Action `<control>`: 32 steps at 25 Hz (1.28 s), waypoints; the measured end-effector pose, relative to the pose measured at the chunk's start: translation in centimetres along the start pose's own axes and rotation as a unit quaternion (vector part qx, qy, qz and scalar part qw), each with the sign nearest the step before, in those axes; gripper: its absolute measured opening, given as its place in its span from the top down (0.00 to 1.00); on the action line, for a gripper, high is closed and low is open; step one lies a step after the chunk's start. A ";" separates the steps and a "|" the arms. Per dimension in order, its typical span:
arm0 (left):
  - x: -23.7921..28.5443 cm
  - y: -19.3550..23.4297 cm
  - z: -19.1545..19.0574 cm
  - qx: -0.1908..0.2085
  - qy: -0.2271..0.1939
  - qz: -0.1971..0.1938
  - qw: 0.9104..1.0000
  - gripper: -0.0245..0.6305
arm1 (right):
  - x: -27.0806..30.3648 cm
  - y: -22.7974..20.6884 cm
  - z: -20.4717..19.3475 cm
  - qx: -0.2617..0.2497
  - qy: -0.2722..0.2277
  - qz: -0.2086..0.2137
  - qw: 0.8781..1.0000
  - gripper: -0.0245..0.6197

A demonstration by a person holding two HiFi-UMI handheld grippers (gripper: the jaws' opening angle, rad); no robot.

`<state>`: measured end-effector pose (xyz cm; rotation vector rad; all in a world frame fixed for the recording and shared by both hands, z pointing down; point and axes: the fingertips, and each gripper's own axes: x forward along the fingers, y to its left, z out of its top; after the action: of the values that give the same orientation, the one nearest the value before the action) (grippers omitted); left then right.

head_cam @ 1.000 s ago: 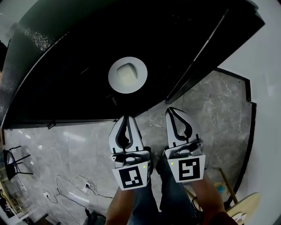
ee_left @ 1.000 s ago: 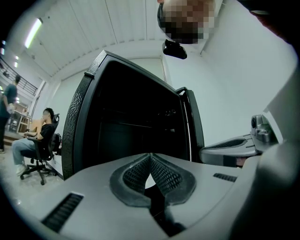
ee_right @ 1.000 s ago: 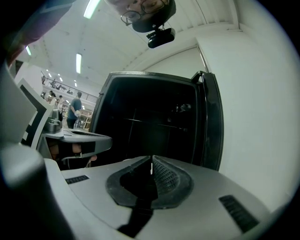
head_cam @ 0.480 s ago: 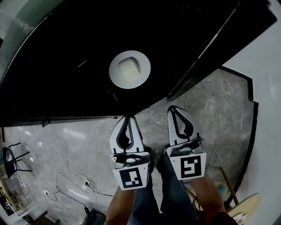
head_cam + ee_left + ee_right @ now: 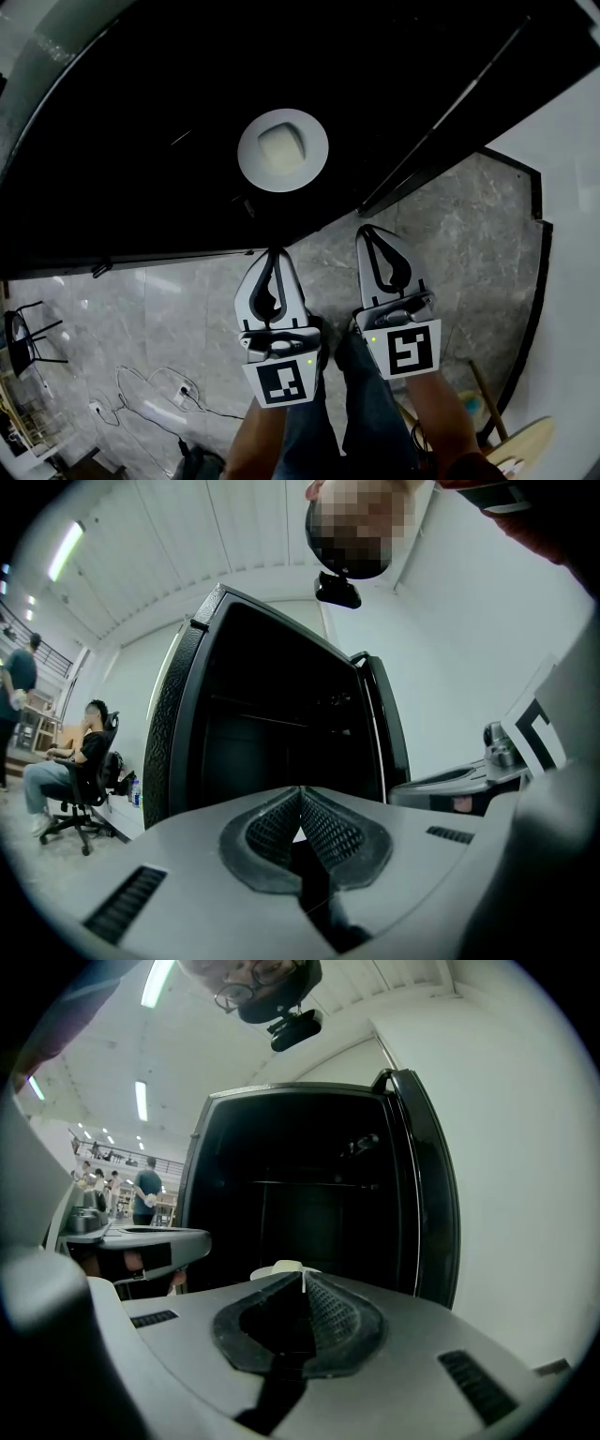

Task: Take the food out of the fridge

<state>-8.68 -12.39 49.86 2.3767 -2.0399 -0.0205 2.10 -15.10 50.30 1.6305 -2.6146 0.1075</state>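
- Both tools hang level in front of the open fridge (image 5: 141, 112), with nothing taken up yet.
- Left tool (image 5: 271, 253): jaws clenched together, tips meeting, nothing between them.
- Right tool (image 5: 376, 232): the same, pads pressed tight and empty.
- The thing to fetch is a plate (image 5: 314, 150) with food (image 5: 279, 145) on it. It sits on a dark shelf inside the fridge, ahead of both tools and well apart from them.
- From the right gripper view the plate's pale edge peeks just over the closed jaw tips, low in the dark cabinet.
- Looks: the plate is round, white and shallow. In its middle lies one pale, cream-coloured block with rounded corners. What kind of food it is I cannot tell.
- Handling, as I judge it: the plate looks stiff, glazed and smooth, so probably slippery at the rim and breakable if dropped.
- It is likely light enough for one tool.
- The food looks soft and lies loose, so it could slide if the plate tips.
- Best hold: pinch the near rim, clear of the food, and keep the plate flat on the way out. A second tool on the opposite rim would steady it.
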 end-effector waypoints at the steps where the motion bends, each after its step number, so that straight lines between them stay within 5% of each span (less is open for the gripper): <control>1: 0.0 0.1 0.0 0.000 0.000 0.001 1.000 0.94 | 0.2 0.1 -0.1 0.002 0.002 0.004 1.000 0.92; 16: -0.4 1.5 0.1 0.000 -0.001 0.011 1.000 0.94 | 2.5 1.7 -2.3 0.017 0.046 0.049 0.998 0.92; 32: -0.9 2.1 0.2 0.006 0.000 0.010 1.000 0.94 | 3.7 1.8 -3.9 0.151 0.054 0.062 0.985 0.83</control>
<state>-10.87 -11.79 49.69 2.3618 -2.0696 -0.0073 -1.05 -17.27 54.40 1.4859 -2.7171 0.6091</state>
